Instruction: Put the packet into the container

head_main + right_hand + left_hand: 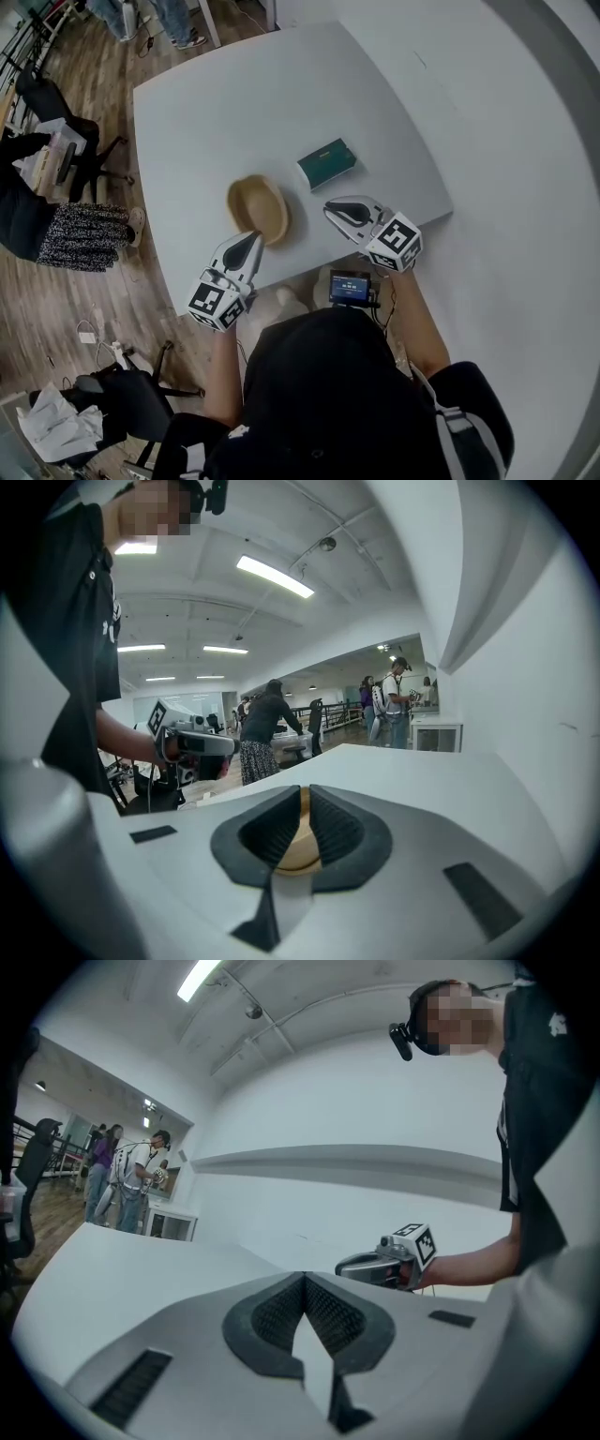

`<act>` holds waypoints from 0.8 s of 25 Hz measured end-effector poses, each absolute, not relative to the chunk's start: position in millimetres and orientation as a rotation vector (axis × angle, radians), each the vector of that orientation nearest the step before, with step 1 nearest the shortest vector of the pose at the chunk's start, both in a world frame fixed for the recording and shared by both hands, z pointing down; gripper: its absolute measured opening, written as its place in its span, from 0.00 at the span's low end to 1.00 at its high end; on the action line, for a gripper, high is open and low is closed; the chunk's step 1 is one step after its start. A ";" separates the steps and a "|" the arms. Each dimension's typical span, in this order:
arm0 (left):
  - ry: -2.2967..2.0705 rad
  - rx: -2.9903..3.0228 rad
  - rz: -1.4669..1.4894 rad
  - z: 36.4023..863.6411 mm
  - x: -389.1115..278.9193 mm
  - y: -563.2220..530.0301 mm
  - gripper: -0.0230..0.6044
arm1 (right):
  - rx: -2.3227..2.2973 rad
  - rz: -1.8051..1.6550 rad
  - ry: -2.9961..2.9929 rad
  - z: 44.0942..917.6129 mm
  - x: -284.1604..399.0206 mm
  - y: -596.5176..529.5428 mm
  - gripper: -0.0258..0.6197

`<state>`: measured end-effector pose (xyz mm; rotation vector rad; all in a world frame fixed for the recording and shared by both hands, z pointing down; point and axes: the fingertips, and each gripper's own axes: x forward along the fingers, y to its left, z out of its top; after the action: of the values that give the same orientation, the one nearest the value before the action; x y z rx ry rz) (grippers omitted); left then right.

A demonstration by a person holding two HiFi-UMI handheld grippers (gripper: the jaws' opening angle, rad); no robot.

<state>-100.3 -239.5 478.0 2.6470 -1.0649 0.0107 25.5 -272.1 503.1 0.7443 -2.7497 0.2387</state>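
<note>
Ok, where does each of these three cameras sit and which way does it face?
Head view: on the person's head, facing steeply down on the table, bowl and packet; shows both forearms, left gripper, right gripper.
Left gripper view: on the left gripper, facing along its shut fingers towards the right gripper; shows the right forearm and torso.
Right gripper view: on the right gripper, facing over shut fingers at the bowl; shows the left forearm.
Shared: each gripper view shows the other gripper.

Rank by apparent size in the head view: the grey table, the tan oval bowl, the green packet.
1. Light grey rectangular table
2. Tan oval wooden bowl
3. Dark green flat packet
</note>
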 end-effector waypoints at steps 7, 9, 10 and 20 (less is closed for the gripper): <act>-1.153 2.593 0.014 481.7 -101.4 -252.2 0.04 | 0.555 0.080 -2.584 535.1 38.3 -310.3 0.09; -1.167 2.585 0.020 483.4 -97.4 -252.9 0.04 | 0.464 0.053 -2.510 552.2 42.8 -325.4 0.32; -1.179 2.581 0.028 484.5 -96.8 -252.2 0.04 | 0.410 0.038 -2.470 561.6 43.8 -331.5 0.38; -1.382 2.463 0.036 483.8 -134.3 -250.3 0.04 | -0.142 -0.298 -1.941 648.3 48.2 -399.7 0.54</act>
<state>-134.3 -250.3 483.8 2.4629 -1.3819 0.0365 48.2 -399.7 648.3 -0.1419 -1.9408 -0.2978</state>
